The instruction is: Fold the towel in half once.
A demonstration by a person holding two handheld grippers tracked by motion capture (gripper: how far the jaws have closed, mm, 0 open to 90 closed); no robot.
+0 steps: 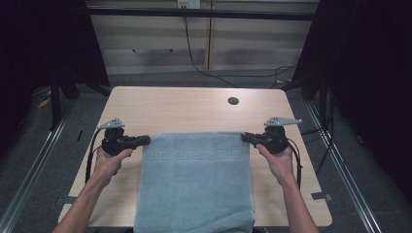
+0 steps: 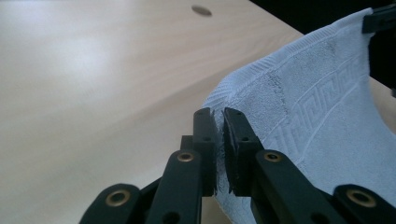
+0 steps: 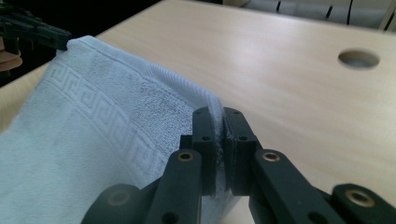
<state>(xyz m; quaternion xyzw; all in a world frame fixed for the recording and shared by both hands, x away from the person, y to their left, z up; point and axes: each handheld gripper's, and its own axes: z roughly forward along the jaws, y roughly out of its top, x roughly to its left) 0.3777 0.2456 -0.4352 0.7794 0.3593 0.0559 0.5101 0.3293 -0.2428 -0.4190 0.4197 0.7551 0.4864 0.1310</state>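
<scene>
Where the near end hangs off the table's (image 1: 194, 104) front edge, the light blue towel (image 1: 194, 189) drapes down. Its far corners are raised: left gripper (image 1: 145, 141) pinches one, right gripper (image 1: 244, 137) the other, jaws clamped tight. Beyond, a round cable hole (image 1: 233, 101).
</scene>
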